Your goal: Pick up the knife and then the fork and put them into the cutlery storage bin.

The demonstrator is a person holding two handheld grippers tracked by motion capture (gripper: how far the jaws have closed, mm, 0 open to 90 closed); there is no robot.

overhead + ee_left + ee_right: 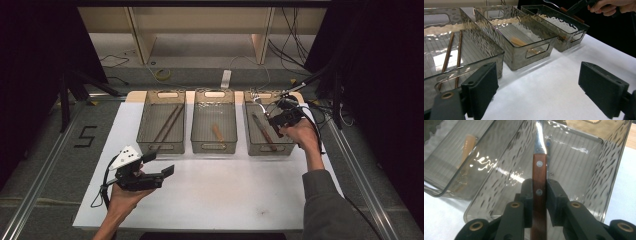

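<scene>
the left gripper [159, 164] hovers over the white table [210, 195] in front of the bins, jaws spread wide with nothing between them. the left bin [161, 121] holds two brown chopsticks [168, 123]; the middle bin [214, 120] holds a short wooden piece [217, 133]. over the right bin [268, 122], where a knife [264, 131] lies, the right gripper [539, 195] is clamped on a wooden-handled fork [539, 177], its metal end pointing away.

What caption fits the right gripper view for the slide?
Right tongs shut on a wooden-handled utensil, held over the right-hand clear bin.
</scene>
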